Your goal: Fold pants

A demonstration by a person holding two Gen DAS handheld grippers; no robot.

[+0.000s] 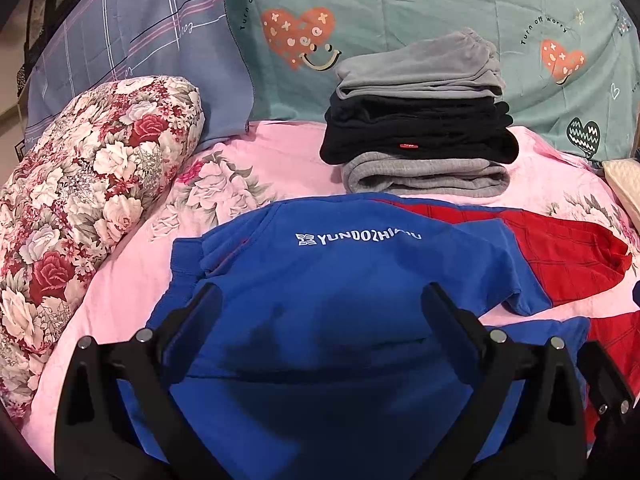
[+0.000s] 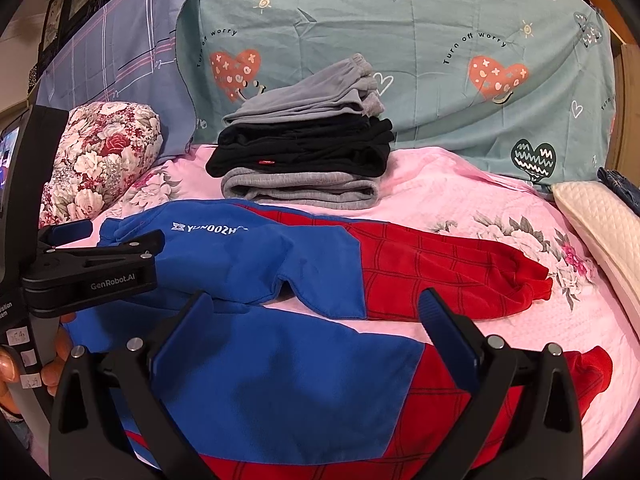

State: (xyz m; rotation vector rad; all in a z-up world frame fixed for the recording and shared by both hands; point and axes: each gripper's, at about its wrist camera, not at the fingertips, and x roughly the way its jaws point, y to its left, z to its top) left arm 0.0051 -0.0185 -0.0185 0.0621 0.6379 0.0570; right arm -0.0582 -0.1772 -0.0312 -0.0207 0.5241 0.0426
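Both sets of jaws stand wide open with nothing between them: on my left gripper (image 1: 320,312) the two black fingers are spread apart above blue cloth, and on my right gripper (image 2: 316,316) the blue-padded fingers are spread just as far. Neither grips fabric, and I cannot tell whether the fingertips touch the cloth below. From the right wrist view I also see the left gripper at the left edge, lying sideways over the blue part, with a hand (image 2: 52,360) around its handle. The pants (image 2: 288,264) lie spread on the pink floral bedsheet (image 2: 460,208), blue at the waist end and red with a dark grid toward the leg ends, which point to the right. White lettering (image 1: 358,239) runs across the blue near the far edge. One leg lies farther from me and the other nearer, with a strip of pink sheet showing between them. Just beyond the pants sits a stack of folded garments (image 1: 420,132): light grey on top, black in the middle, grey at the bottom. A floral bolster (image 1: 92,184) lies at the left, a teal heart-print pillow (image 1: 400,8) stands behind the stack, and a cream quilted cushion (image 2: 600,224) lies at the right edge.
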